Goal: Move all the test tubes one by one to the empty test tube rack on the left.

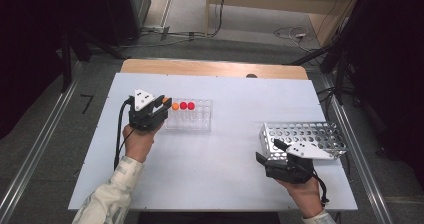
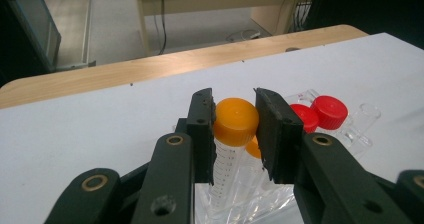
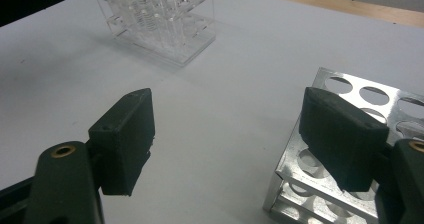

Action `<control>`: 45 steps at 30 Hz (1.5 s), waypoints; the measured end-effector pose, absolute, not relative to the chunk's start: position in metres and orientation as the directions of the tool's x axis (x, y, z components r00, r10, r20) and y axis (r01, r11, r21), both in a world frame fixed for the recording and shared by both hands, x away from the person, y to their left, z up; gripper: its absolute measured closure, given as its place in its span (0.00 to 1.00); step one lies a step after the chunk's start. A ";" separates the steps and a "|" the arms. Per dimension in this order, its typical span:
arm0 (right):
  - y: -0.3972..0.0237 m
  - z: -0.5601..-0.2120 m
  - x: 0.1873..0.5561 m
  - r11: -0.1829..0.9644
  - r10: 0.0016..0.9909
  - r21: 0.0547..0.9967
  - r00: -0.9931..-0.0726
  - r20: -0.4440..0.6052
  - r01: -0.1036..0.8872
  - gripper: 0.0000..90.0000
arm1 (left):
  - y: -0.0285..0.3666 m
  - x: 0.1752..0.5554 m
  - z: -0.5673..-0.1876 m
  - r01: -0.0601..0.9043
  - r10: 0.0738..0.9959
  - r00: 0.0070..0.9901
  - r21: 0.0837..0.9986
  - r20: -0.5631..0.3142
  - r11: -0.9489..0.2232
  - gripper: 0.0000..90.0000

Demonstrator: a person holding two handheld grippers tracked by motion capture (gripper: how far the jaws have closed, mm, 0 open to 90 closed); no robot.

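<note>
Orange-capped tube (image 2: pixel 234 121): being gripped at the cap, both black pads of the left gripper (image 2: pixel 235 129) pressing against the cap's sides, graduated clear body hanging down between the jaws toward the clear plastic rack (image 2: pixel 240 199). Standing roughly upright, leaning slightly. Sitting at the left end of the clear plastic rack (image 1: pixel 192 120) in the high view, with the left gripper (image 1: pixel 161 104) reaching it from the near left, held by the person's left hand (image 1: pixel 137 141).

Showing just behind and below the gripped cap, a second orange cap (image 2: pixel 253 146), partly hidden by the right-hand pad. Standing farther along the same rack, two red-capped tubes (image 2: pixel 320 113), close together, caps nearly touching.

Lying on the white table (image 1: pixel 215 169), toward its right side and well apart from the clear rack, a perforated metal rack (image 1: pixel 305 139).

Hovering at the near left corner of that metal rack, the right gripper (image 3: pixel 225 144), jaws standing wide apart with nothing between them but bare table; one pad sitting over the corner of the metal rack (image 3: pixel 350 204) in the right gripper view, touching or not being impossible to tell. Holding it from the near edge, the person's right hand (image 1: pixel 305 194).
</note>
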State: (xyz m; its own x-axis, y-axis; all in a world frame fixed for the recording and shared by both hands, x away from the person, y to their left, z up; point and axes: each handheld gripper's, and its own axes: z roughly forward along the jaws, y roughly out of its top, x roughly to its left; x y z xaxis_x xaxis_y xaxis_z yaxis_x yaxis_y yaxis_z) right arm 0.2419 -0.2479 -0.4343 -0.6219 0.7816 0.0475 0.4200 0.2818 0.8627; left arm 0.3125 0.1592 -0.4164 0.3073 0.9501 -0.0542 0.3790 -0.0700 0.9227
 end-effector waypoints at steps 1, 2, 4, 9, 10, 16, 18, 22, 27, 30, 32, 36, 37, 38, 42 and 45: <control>-0.248 -0.434 0.242 0.282 0.782 0.862 -0.622 0.048 0.420 0.23 | 0.159 0.313 -0.417 0.381 0.950 0.307 0.922 -0.054 -0.071 0.78; -0.248 -0.434 0.242 0.283 0.781 0.862 -0.623 0.047 0.420 0.23 | 0.159 0.313 -0.418 0.382 0.950 0.307 0.922 -0.055 -0.069 0.78; -0.248 -0.435 0.242 0.283 0.781 0.862 -0.623 0.047 0.421 0.23 | 0.159 0.313 -0.419 0.386 0.950 0.306 0.920 -0.055 -0.071 0.78; -0.248 -0.435 0.242 0.285 0.781 0.861 -0.622 0.047 0.422 0.23 | 0.159 0.314 -0.422 0.392 0.951 0.302 0.918 -0.058 -0.068 0.78; -0.248 -0.435 0.242 0.285 0.782 0.860 -0.622 0.046 0.422 0.23 | 0.159 0.314 -0.422 0.392 0.951 0.302 0.918 -0.059 -0.068 0.78; -0.247 -0.435 0.242 0.286 0.782 0.861 -0.622 0.044 0.421 0.24 | 0.160 0.314 -0.423 0.397 0.950 0.302 0.916 -0.073 -0.056 0.76; -0.247 -0.435 0.242 0.286 0.781 0.861 -0.622 0.045 0.421 0.23 | 0.160 0.314 -0.424 0.398 0.949 0.304 0.916 -0.077 -0.053 0.73; -0.248 -0.435 0.242 0.285 0.782 0.861 -0.622 0.046 0.422 0.23 | 0.161 0.313 -0.423 0.400 0.947 0.306 0.916 -0.097 -0.036 0.68; -0.248 -0.435 0.243 0.283 0.784 0.862 -0.619 0.045 0.421 0.23 | 0.162 0.309 -0.419 0.389 0.944 0.312 0.921 -0.110 -0.021 0.65; -0.250 -0.436 0.244 0.281 0.788 0.861 -0.614 0.046 0.425 0.23 | 0.162 0.304 -0.417 0.385 0.941 0.315 0.923 -0.125 -0.006 0.64; -0.251 -0.437 0.246 0.279 0.793 0.859 -0.608 0.045 0.428 0.23 | 0.161 0.301 -0.416 0.382 0.941 0.316 0.924 -0.120 -0.010 0.59; -0.254 -0.438 0.247 0.270 0.802 0.859 -0.595 0.049 0.435 0.24 | 0.161 0.292 -0.415 0.388 0.942 0.309 0.922 -0.132 0.002 0.45; -0.254 -0.438 0.248 0.269 0.804 0.860 -0.593 0.048 0.434 0.24 | 0.161 0.290 -0.415 0.389 0.942 0.308 0.921 -0.133 0.002 0.42; -0.255 -0.438 0.248 0.267 0.805 0.860 -0.591 0.048 0.434 0.24 | 0.161 0.287 -0.415 0.388 0.943 0.305 0.922 -0.132 0.003 0.39; -0.257 -0.438 0.248 0.265 0.809 0.861 -0.586 0.047 0.435 0.24 | 0.160 0.278 -0.415 0.389 0.943 0.304 0.921 -0.133 0.005 0.32; -0.257 -0.438 0.249 0.263 0.813 0.860 -0.580 0.047 0.438 0.24 | 0.159 0.272 -0.416 0.388 0.943 0.307 0.922 -0.126 -0.003 0.29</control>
